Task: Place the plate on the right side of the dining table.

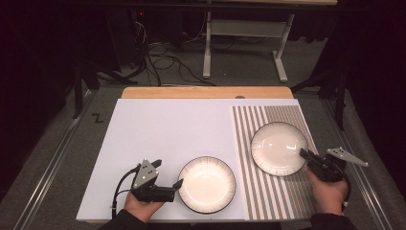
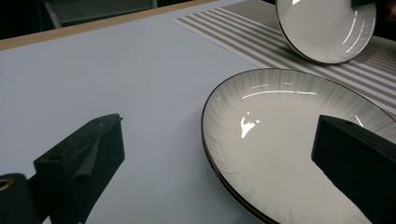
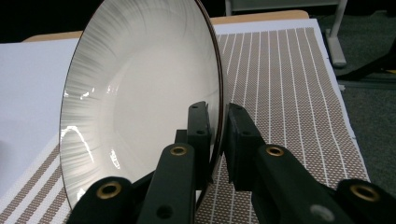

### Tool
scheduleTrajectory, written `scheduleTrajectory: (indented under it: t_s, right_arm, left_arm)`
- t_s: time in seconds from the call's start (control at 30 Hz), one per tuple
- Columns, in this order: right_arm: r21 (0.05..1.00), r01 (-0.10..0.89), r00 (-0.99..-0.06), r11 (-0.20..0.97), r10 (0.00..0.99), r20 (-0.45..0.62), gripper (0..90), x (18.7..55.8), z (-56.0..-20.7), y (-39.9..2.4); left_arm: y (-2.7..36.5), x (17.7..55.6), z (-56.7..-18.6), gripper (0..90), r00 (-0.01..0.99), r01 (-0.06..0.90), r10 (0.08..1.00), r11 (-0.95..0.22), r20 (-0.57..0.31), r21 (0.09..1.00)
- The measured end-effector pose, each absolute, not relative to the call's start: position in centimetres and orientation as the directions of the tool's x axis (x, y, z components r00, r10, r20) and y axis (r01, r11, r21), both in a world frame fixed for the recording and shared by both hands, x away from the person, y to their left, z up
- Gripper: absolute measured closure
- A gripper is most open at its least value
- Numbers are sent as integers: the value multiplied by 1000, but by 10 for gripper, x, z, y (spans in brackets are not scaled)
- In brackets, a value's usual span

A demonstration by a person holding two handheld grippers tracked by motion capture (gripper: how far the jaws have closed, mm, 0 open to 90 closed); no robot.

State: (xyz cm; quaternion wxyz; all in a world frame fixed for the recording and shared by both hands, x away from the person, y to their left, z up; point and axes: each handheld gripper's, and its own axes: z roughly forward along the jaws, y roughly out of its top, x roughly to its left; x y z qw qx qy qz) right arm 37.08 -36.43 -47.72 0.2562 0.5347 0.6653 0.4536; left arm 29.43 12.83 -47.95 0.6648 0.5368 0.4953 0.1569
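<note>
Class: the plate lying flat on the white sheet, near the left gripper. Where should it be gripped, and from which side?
Grip the plate at its thin raised rim on the side nearest the left gripper, coming in level from the plate's left. One jaw should go over the rim and one under it. The rim flares up off the sheet, leaving room beneath. The left gripper's jaws already stand open there.

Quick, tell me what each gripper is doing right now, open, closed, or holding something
Left gripper: open, holding nothing, jaws at the rim of the near plate.
Right gripper: closed on the rim of the far plate.
</note>
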Motion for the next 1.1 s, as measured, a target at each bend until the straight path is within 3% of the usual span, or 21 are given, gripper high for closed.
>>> scheduleTrajectory:
  t_s: [1.1]
  right_arm:
    - [819, 573, -245, 21, 958, 147, 774, 393, -488, -371]
  left_arm:
    - [142, 298, -479, 36, 433, 321, 748, 393, -502, 862]
